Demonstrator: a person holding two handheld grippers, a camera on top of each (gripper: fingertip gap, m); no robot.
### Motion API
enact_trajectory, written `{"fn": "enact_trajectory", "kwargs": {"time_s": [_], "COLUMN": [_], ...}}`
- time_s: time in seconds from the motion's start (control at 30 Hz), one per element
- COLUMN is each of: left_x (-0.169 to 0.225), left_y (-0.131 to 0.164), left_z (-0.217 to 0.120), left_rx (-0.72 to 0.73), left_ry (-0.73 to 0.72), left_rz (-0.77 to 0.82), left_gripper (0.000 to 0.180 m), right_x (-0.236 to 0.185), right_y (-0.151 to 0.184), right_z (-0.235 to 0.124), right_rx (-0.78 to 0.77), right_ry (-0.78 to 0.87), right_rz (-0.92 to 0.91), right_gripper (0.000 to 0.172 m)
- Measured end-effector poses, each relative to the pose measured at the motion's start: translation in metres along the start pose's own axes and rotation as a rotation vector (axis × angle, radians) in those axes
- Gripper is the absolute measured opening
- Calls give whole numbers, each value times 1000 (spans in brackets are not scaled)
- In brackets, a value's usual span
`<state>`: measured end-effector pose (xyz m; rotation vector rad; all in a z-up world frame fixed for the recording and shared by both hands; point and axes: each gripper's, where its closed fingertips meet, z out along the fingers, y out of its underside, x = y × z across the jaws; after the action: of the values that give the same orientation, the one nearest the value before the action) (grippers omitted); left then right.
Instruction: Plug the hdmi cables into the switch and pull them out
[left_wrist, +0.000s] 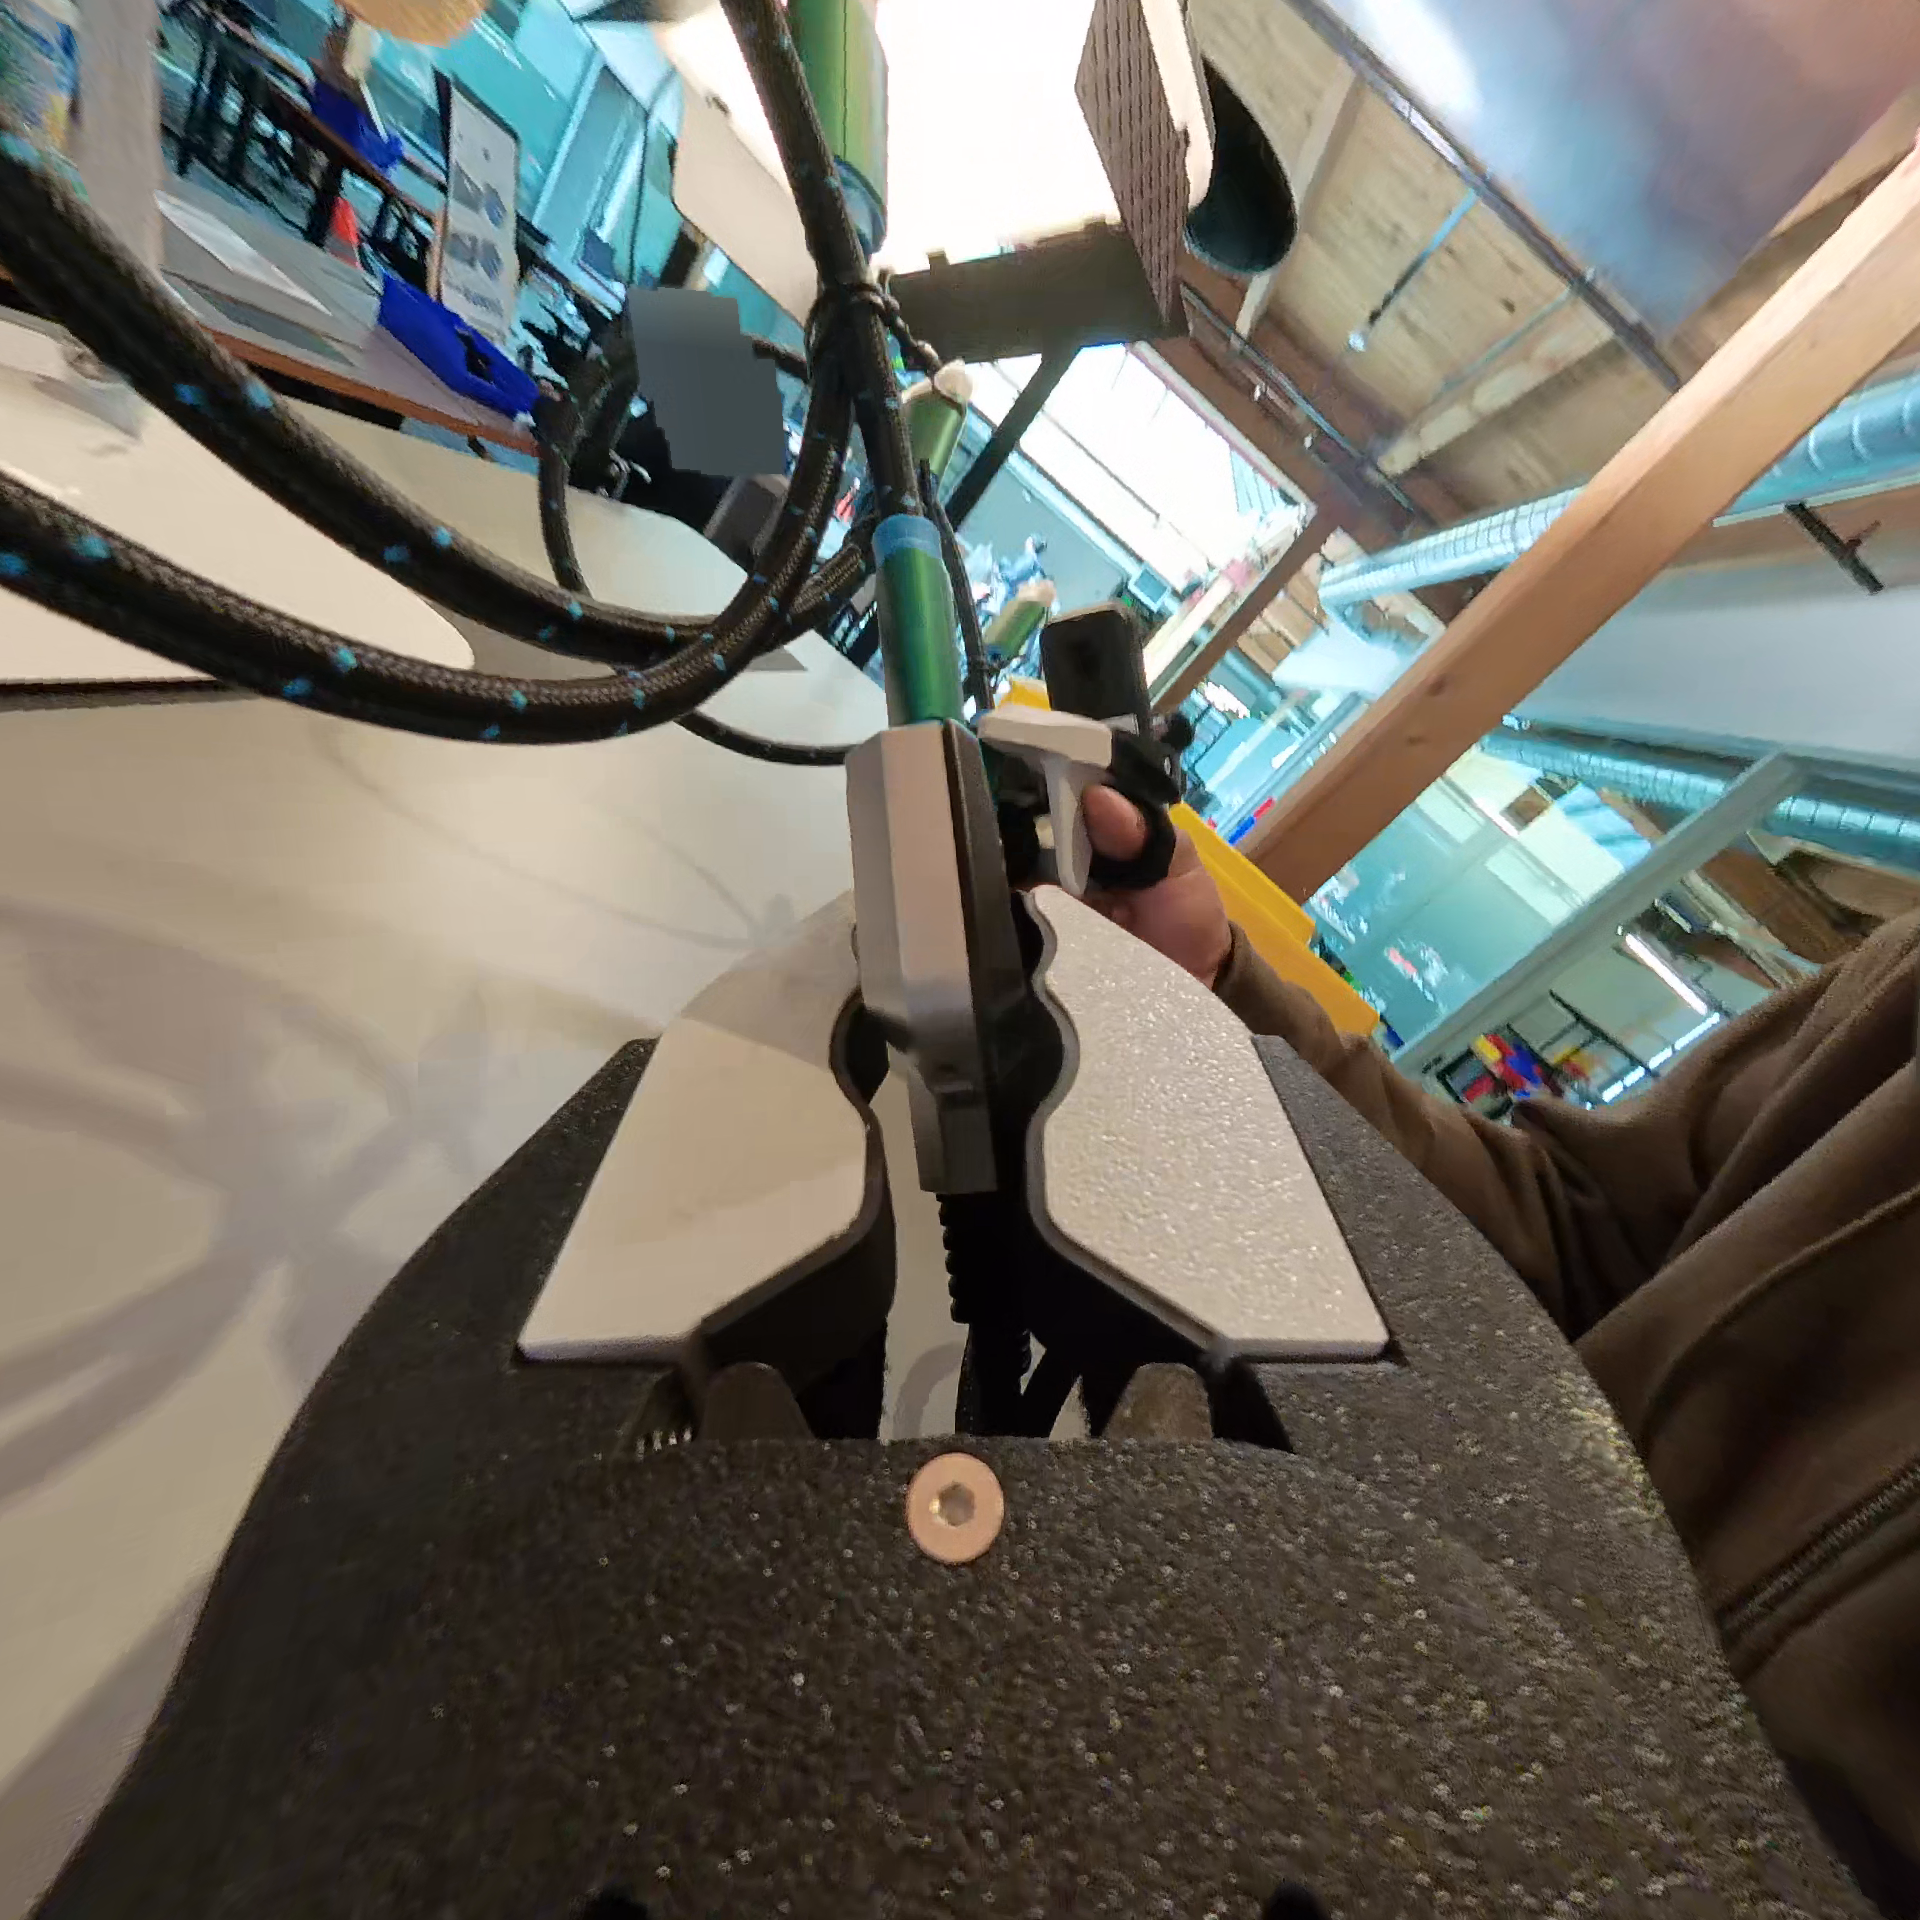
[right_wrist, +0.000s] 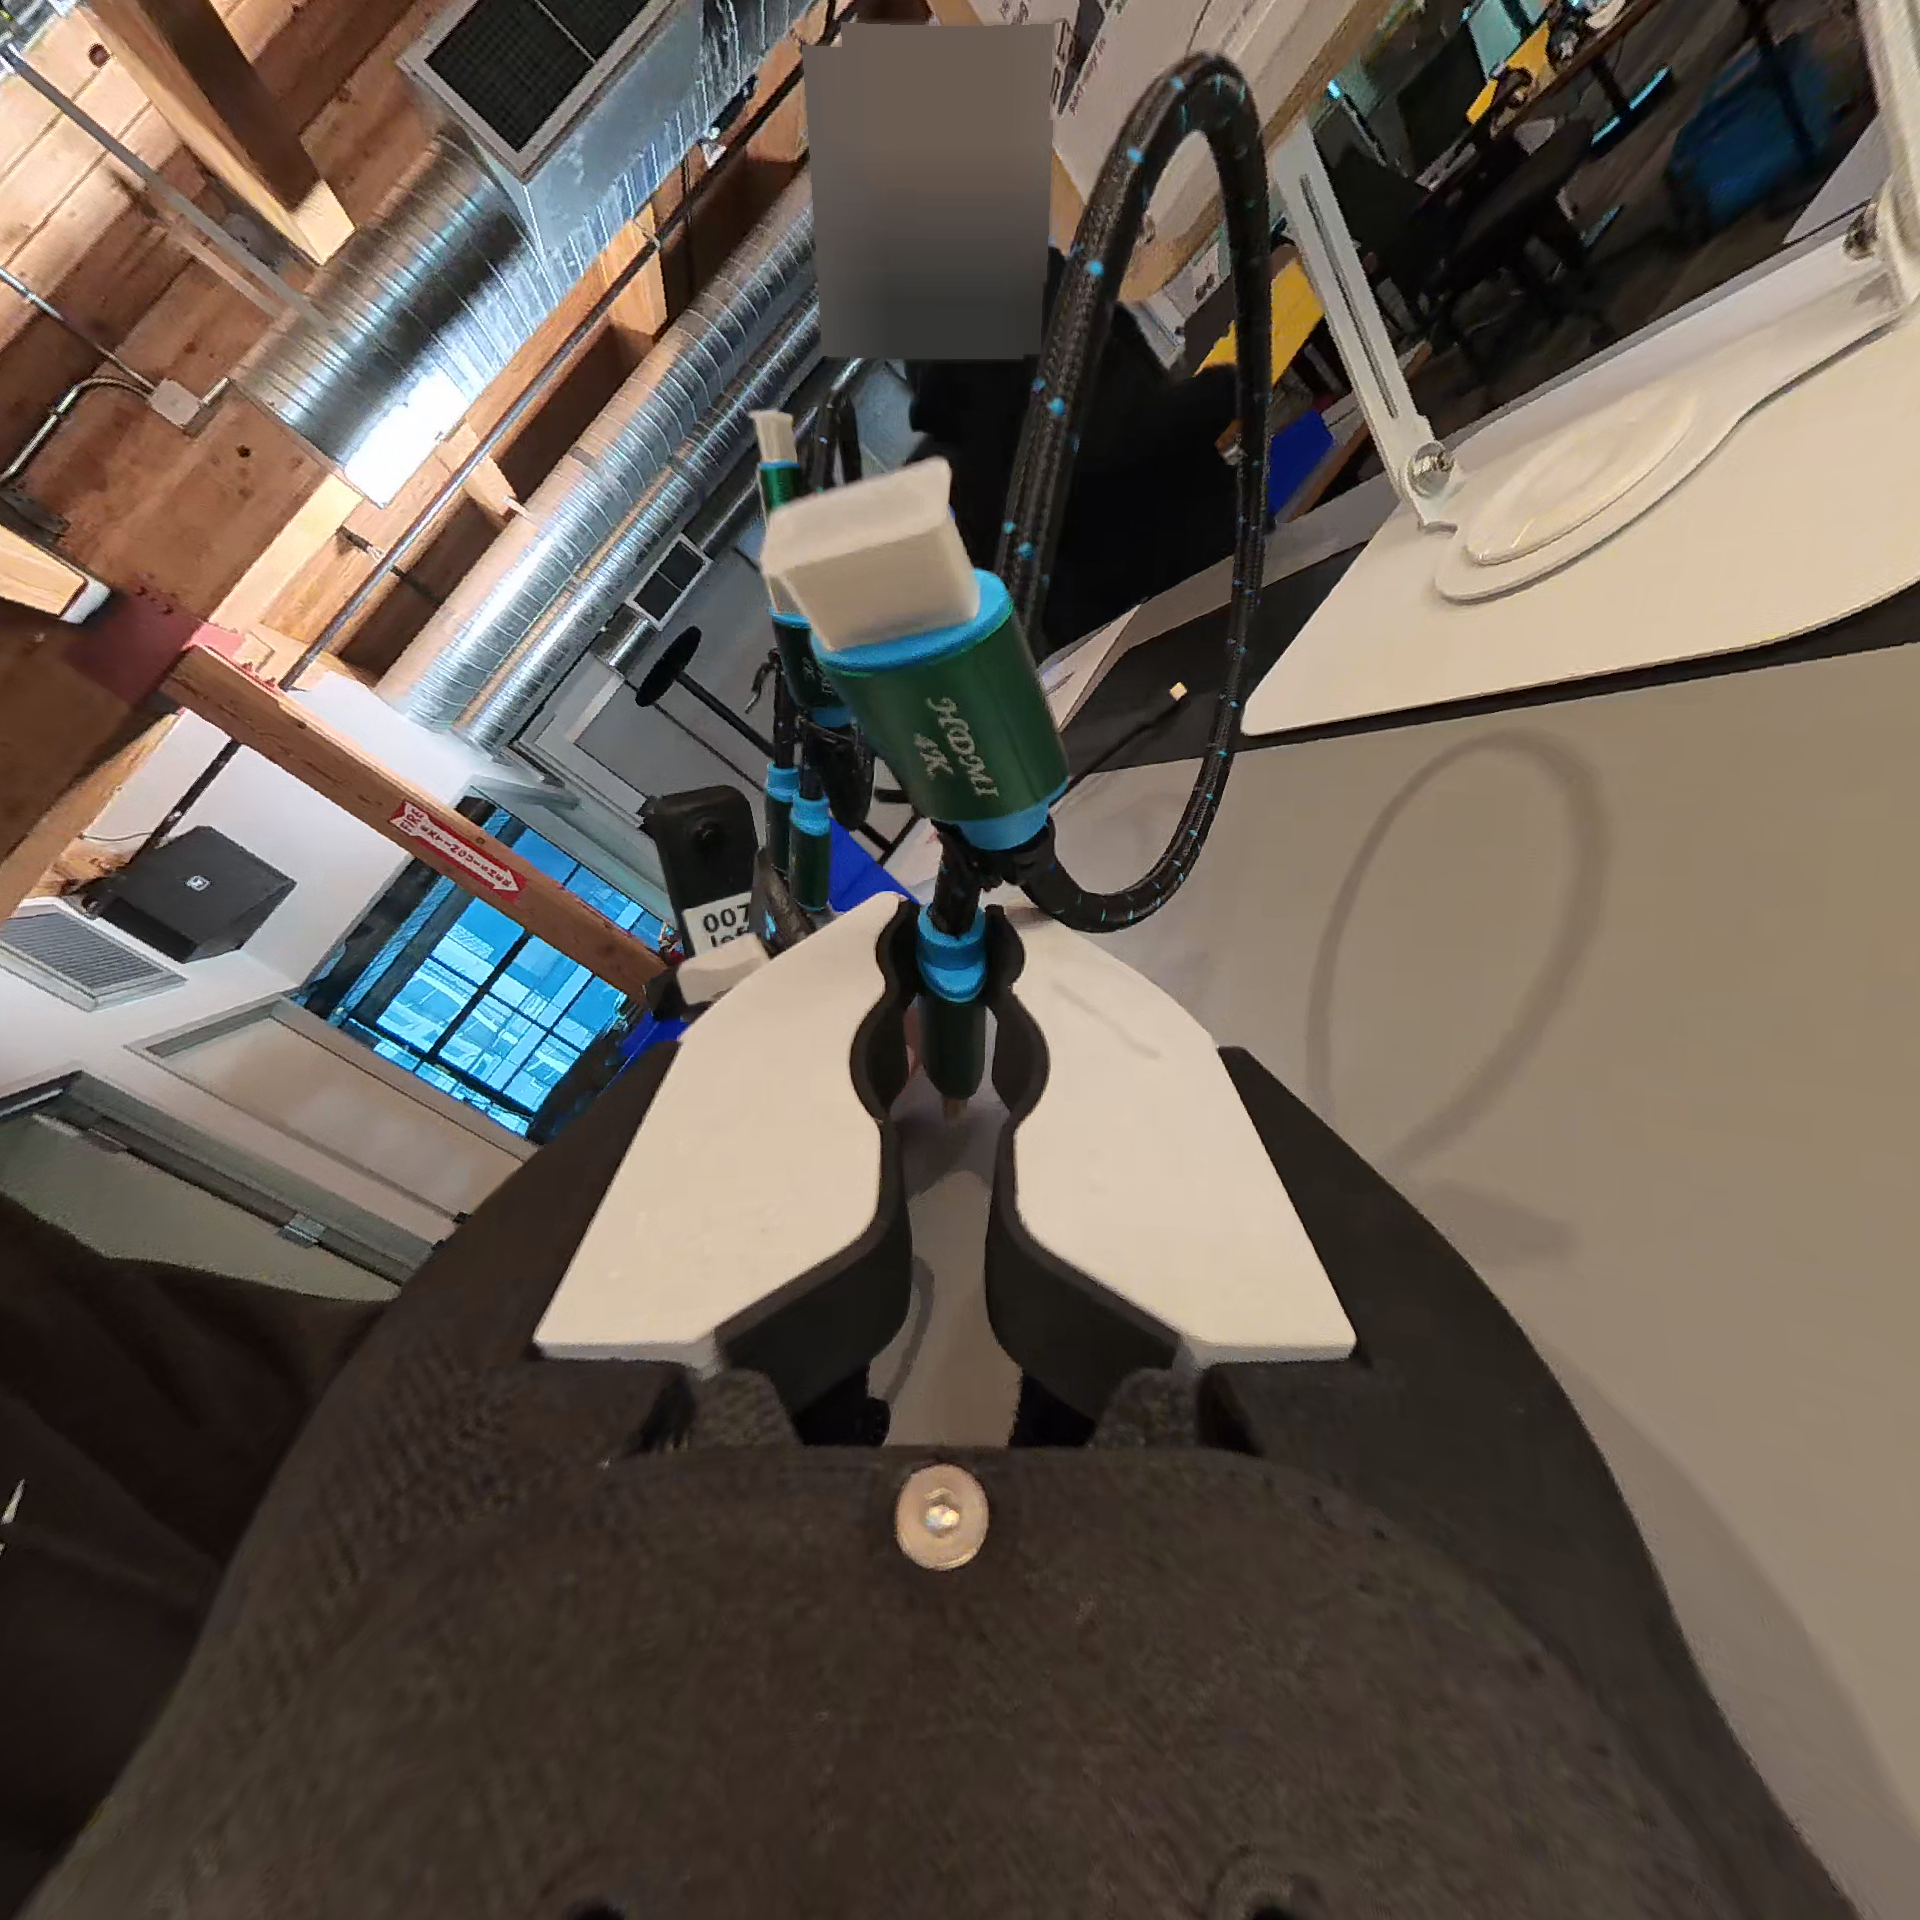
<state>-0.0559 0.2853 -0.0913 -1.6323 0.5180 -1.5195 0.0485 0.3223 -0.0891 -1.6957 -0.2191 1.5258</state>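
Note:
My right gripper (right_wrist: 949, 935) is shut on a slim green connector (right_wrist: 951, 1023), the pads pressing at its blue collar. A black braided cable (right_wrist: 1236, 520) with blue flecks loops up from it. A larger green connector (right_wrist: 956, 727) with a white cap hangs just beyond the tips. My left gripper (left_wrist: 940, 956) faces the right gripper (left_wrist: 909, 894), whose grey finger crosses its tips. A black ribbed stretch of cable (left_wrist: 968, 1262) runs between the left fingers, which are closed on it. More cable loops (left_wrist: 312, 499) hang over the pale table (left_wrist: 312, 987). The left gripper also shows in the right wrist view (right_wrist: 717, 971).
A person's hand (left_wrist: 1143, 894) and brown sleeve (left_wrist: 1662, 1195) hold the right gripper. A white stand with a round base (right_wrist: 1558, 488) sits on the far table. A wooden beam (left_wrist: 1558, 582), yellow bins (left_wrist: 1278, 935) and blue bins (left_wrist: 447, 332) lie behind. About 12 centimetres separates my left fingertips from my right.

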Motion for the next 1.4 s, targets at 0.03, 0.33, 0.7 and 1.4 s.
{"fn": "enact_trajectory", "kwargs": {"time_s": [0.03, 0.33, 0.7, 1.4], "left_x": [-2, -11, -10, -10], "left_y": [-4, -6, -3, 1], "left_z": [-2, -1, 1, -2], "left_rx": [24, 24, -6, -16], "left_ry": [1, -13, -4, -36], "left_rz": [-14, -48, -58, -50], "left_gripper": [23, 23, 23, 23], "right_x": [0, -27, -154, -48], "right_y": [-2, -10, -59, 73], "right_z": [0, 0, -191, -357], "right_rx": [12, 14, -124, -767], "right_ry": [5, 95, 652, 1361], "right_rz": [3, -116, -593, -343], "right_gripper": [11, 11, 11, 34]}}
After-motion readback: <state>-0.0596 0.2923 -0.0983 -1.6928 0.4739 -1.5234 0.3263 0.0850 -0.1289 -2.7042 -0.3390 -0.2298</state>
